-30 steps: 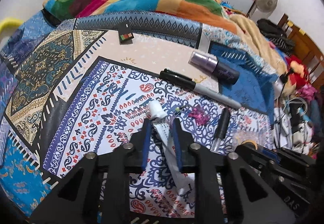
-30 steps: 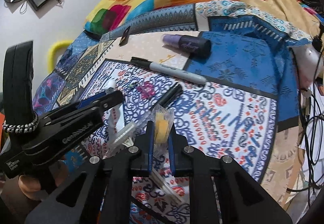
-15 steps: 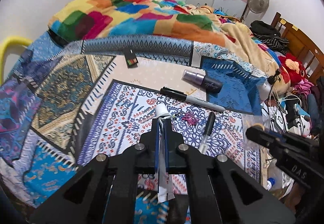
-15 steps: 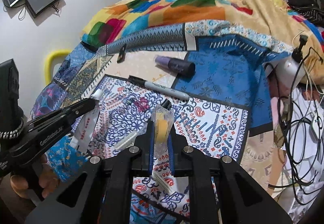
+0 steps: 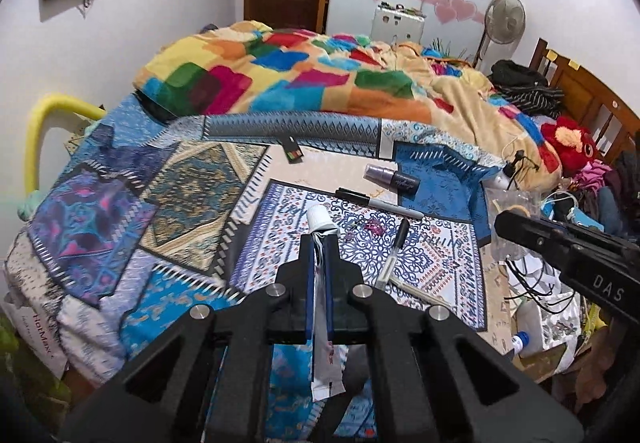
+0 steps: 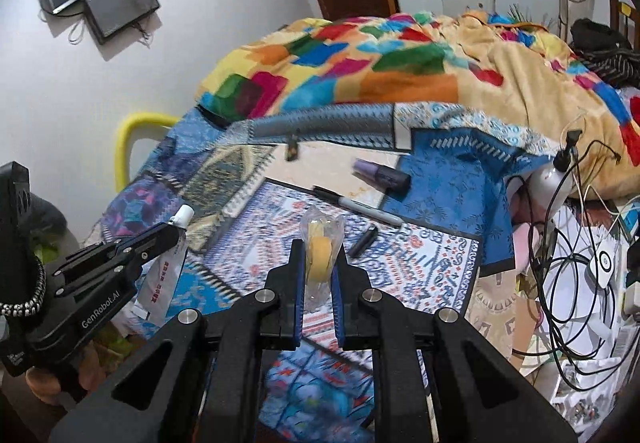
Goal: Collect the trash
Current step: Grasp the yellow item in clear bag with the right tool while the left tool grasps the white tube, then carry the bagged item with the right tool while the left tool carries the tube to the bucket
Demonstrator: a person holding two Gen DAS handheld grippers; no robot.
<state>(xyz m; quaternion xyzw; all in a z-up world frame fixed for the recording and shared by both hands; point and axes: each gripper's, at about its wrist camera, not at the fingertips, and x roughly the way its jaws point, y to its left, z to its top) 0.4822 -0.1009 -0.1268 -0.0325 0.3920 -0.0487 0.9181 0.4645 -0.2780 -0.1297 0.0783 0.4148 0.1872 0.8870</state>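
Observation:
My left gripper (image 5: 319, 243) is shut on a flattened white tube with a white cap (image 5: 318, 217); its crimped tail hangs below the jaws, well above the bed. The same tube (image 6: 166, 267) shows in the right wrist view, pinched in the left gripper (image 6: 170, 233) at the left. My right gripper (image 6: 319, 249) is shut on a clear plastic wrapper with a yellow roll inside (image 6: 320, 243), also lifted off the bed. In the left wrist view the right gripper (image 5: 508, 221) reaches in from the right with the wrapper (image 5: 514, 203) at its tip.
On the patterned bedsheet (image 5: 432, 259) lie a marker (image 5: 378, 201), a purple bottle (image 5: 392, 179), a black pen (image 5: 396, 247), a pink scrap (image 5: 374, 225) and a small dark card (image 5: 294, 155). A colourful blanket (image 5: 320, 79) covers the far side. Cables and clutter (image 6: 580, 275) sit at the right.
The left gripper closed on the white tube and lifted it off the sheet. Both grippers rose and pulled back, so the bed looks farther away. The right gripper kept its hold on the wrapper.

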